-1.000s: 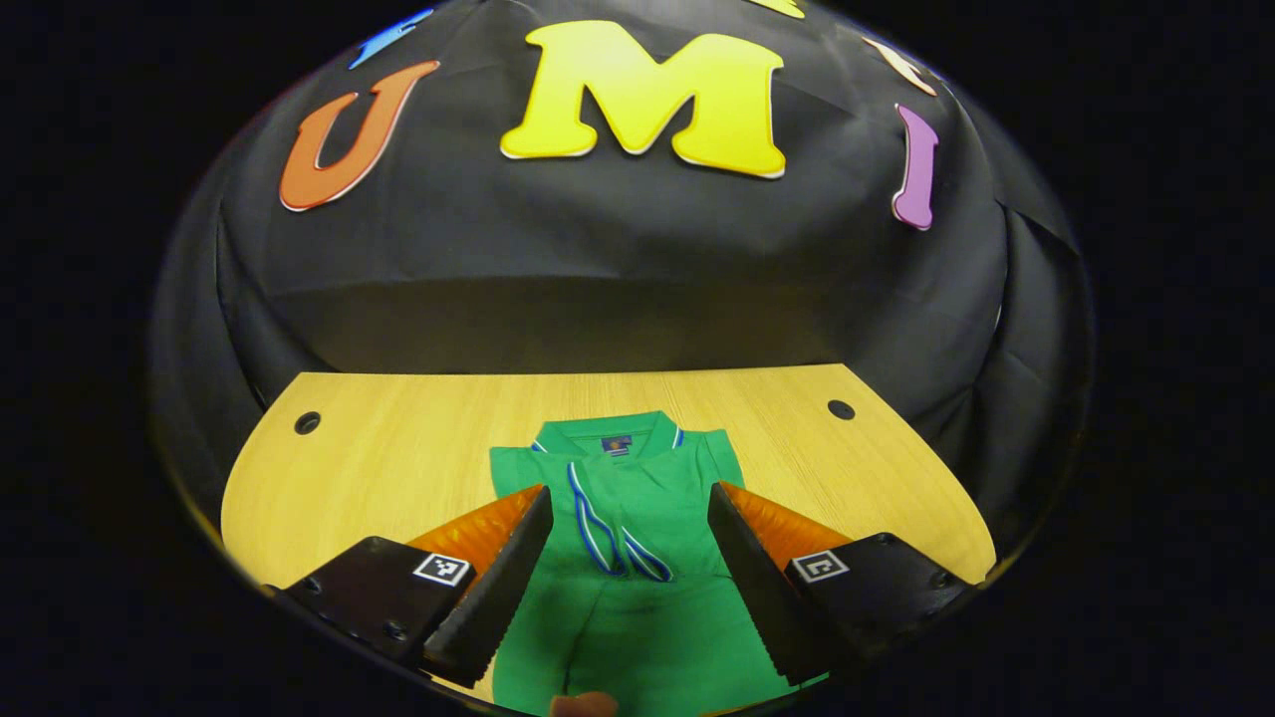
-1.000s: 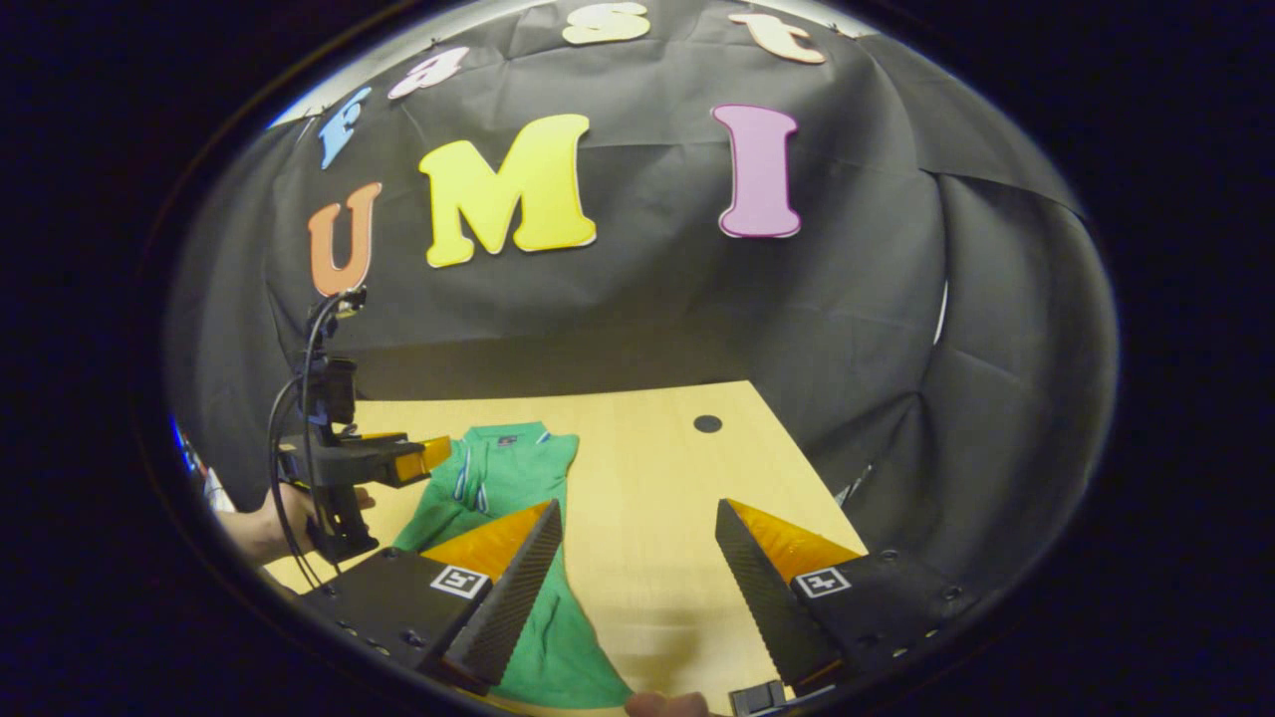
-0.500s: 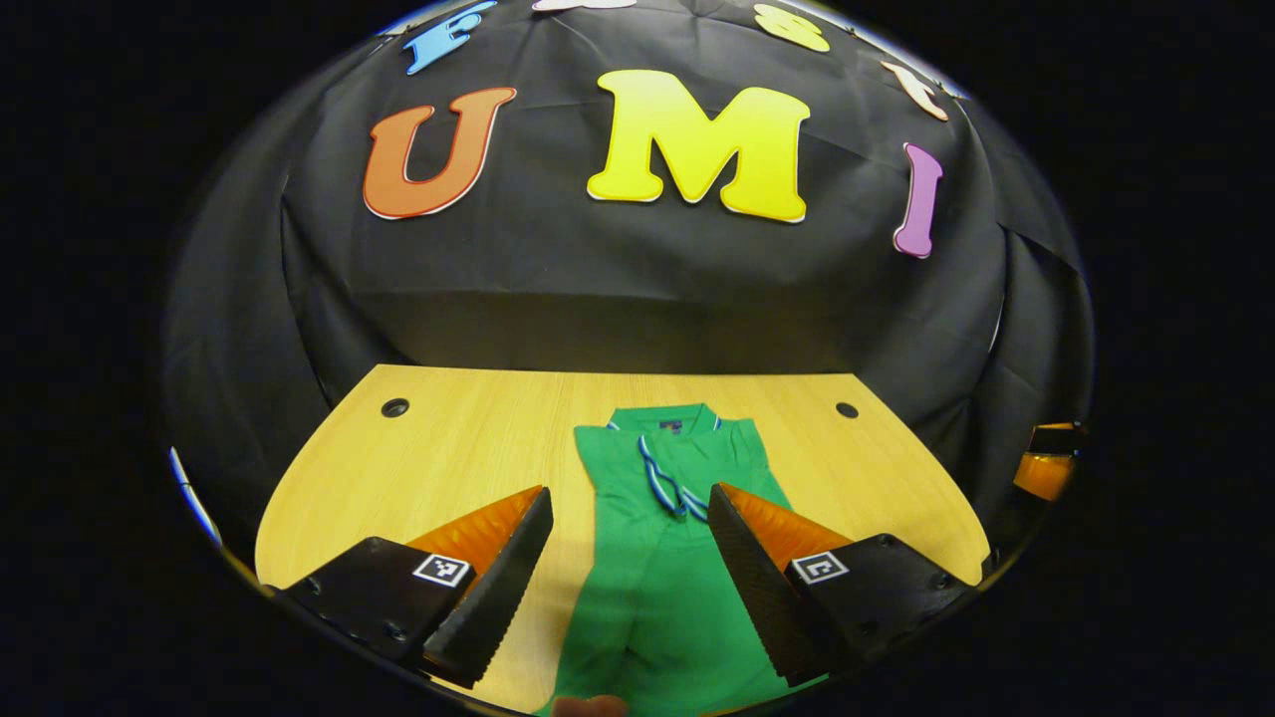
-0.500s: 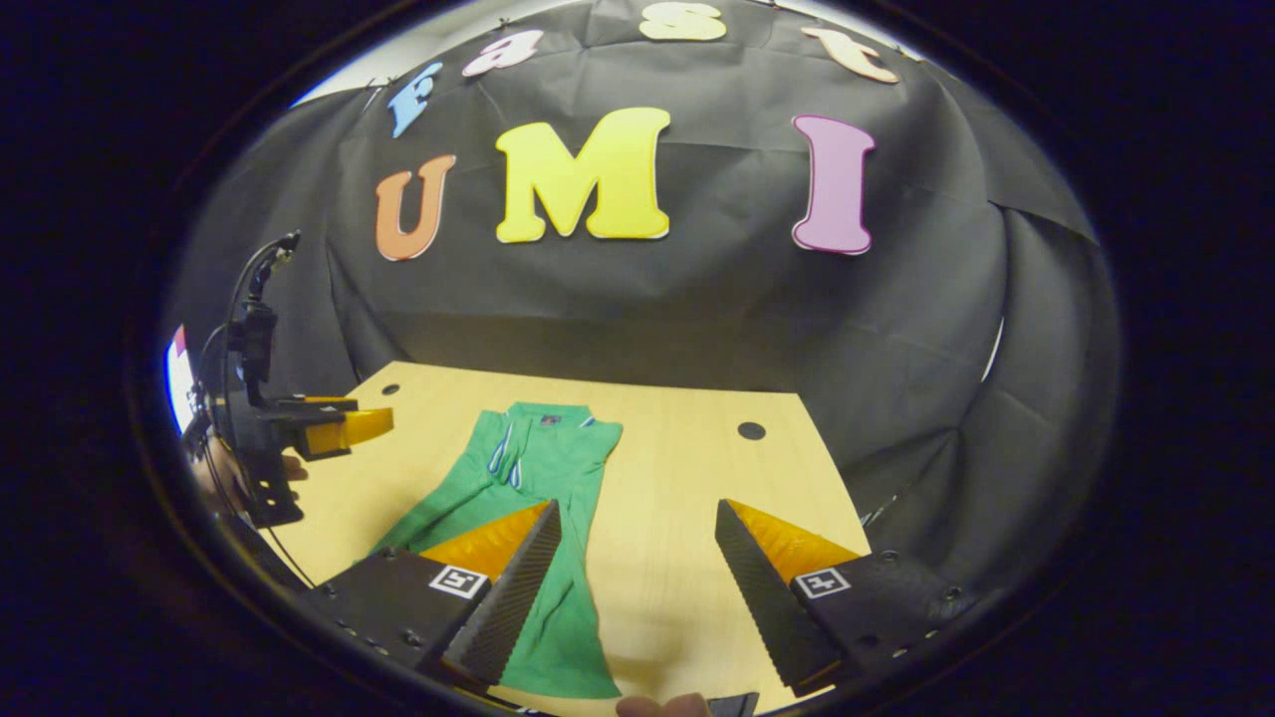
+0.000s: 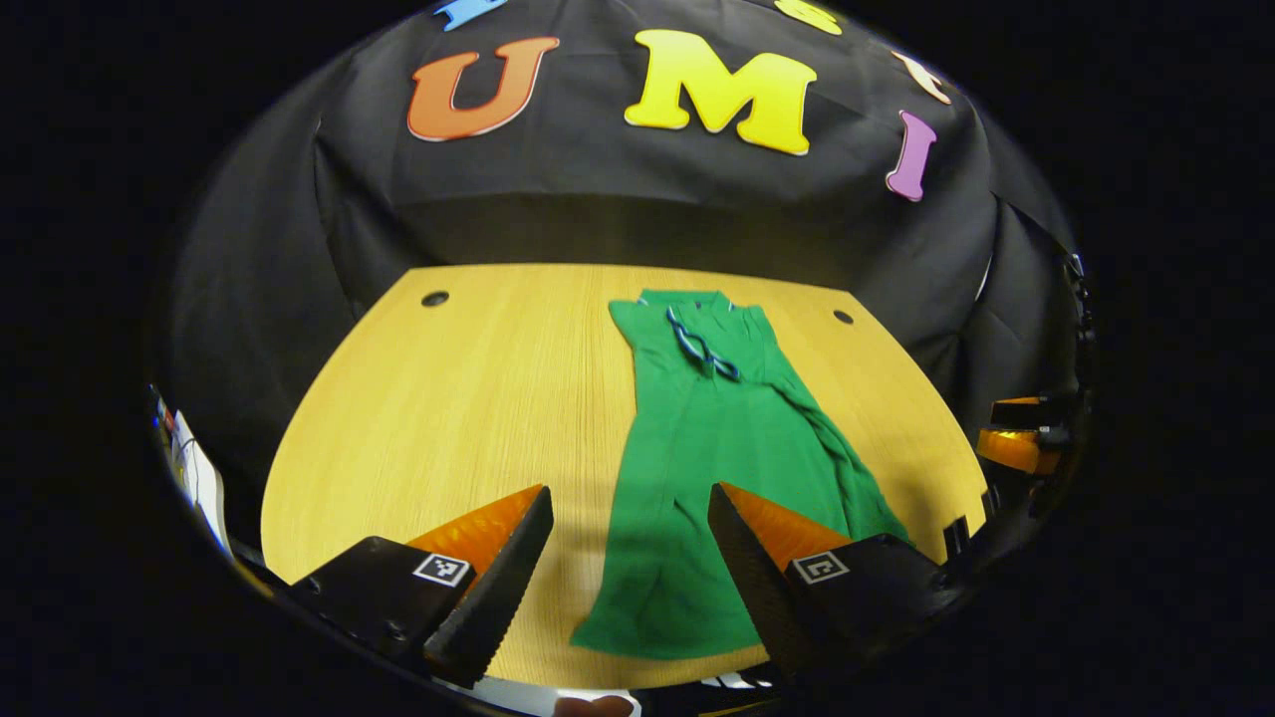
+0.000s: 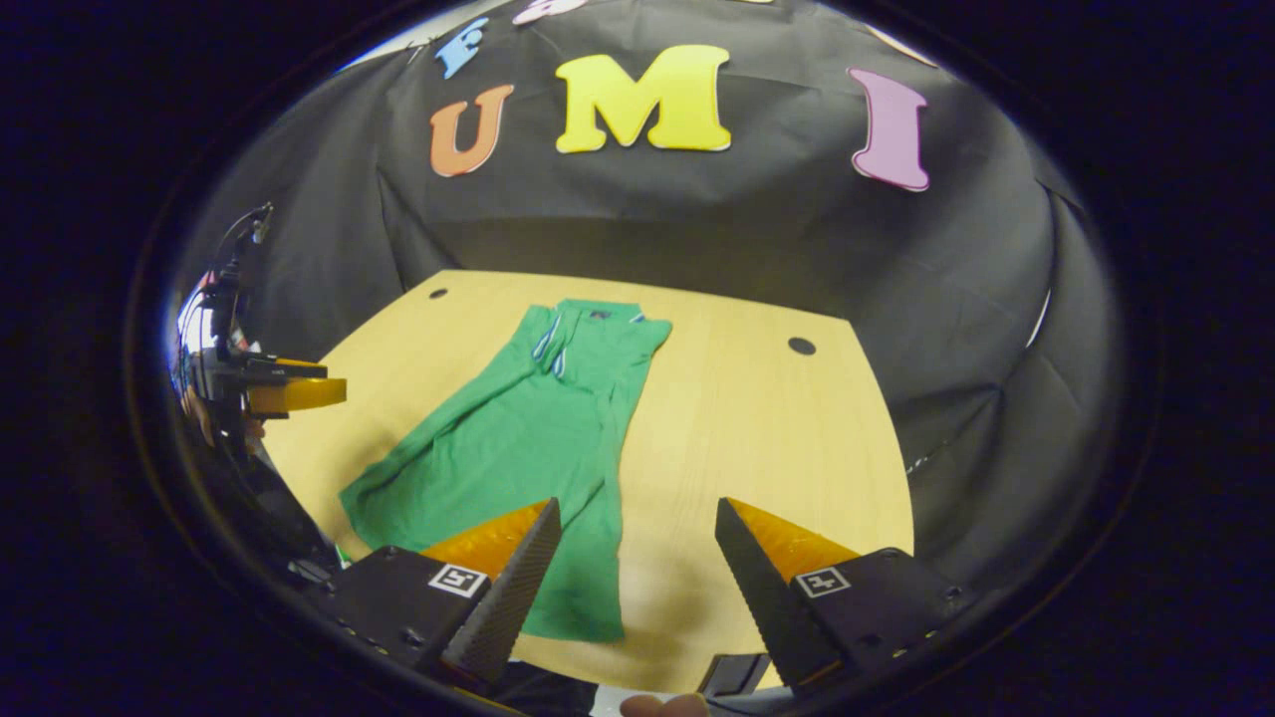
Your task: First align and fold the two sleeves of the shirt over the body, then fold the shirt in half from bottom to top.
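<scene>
Sleeves lie folded over the green polo shirt [image 5: 722, 468], stretched long on the wooden table [image 5: 448, 398], collar toward the far edge. My left gripper [image 5: 630, 558] and right gripper [image 6: 637, 573] hover spread wide above its hem end, holding nothing.

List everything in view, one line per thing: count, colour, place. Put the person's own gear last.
Shirt: one, green with blue-and-white trim at the collar, lying flat and narrow on the table, sleeves already folded in over the body, collar toward the far wall.
Table: one, light wood, under the shirt, reaching to the booth wall.
Holes in the table: two, dark, near the far corners, one either side of the collar.
Booth wall: one, black cloth, behind and around the table.
Left tongs: one pair, open, held above the near end of the table with the shirt's hem between its fingers in view, not touching it.
Right tongs: one pair, open, above the near table edge beside the shirt's hem.
</scene>
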The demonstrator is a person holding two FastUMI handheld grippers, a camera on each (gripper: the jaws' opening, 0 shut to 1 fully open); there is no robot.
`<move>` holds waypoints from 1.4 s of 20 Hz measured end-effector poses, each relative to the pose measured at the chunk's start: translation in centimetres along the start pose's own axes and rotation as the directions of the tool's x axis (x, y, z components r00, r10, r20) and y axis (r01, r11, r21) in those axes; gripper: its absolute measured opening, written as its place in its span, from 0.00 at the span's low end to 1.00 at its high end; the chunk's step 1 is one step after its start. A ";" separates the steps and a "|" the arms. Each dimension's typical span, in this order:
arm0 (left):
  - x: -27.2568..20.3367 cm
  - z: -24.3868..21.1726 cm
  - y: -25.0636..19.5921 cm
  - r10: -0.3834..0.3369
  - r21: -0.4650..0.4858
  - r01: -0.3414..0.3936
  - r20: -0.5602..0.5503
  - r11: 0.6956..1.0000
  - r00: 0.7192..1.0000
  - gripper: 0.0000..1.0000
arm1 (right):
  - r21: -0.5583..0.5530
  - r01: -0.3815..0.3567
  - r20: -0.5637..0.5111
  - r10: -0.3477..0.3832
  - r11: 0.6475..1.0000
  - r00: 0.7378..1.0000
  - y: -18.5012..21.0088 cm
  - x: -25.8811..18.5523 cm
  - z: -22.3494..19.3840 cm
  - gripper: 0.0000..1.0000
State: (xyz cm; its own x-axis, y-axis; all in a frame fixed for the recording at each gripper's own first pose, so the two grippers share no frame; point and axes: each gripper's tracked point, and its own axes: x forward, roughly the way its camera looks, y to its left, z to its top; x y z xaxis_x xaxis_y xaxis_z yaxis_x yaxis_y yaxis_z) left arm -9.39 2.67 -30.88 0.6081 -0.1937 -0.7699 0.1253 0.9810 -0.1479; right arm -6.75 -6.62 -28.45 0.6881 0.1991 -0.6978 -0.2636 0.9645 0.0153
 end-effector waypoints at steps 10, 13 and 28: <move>1.5 -10.1 1.7 -0.021 -0.024 0.015 -0.275 1.000 0.961 1.00 | 0.016 -0.042 -0.271 0.045 0.999 0.961 2.3 3.5 -11.6 0.96; 2.3 -9.4 2.5 -0.004 -0.006 0.003 -0.306 1.000 0.952 1.00 | 0.008 -0.032 -0.310 0.033 0.999 0.950 2.6 4.5 -12.8 0.96; 2.6 -8.6 3.2 0.063 0.092 -0.030 -0.380 0.995 0.923 1.00 | -0.002 -0.002 -0.450 0.001 1.000 0.893 3.1 6.7 -16.3 0.96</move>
State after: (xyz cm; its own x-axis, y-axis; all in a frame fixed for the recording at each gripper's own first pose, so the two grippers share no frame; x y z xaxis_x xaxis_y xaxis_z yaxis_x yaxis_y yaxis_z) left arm -14.17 5.38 -38.70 0.2713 -0.1146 -0.9557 0.1784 0.9817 -0.0671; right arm -13.97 -5.09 -44.73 0.3102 0.1007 -0.9453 -0.2666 0.9637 0.0152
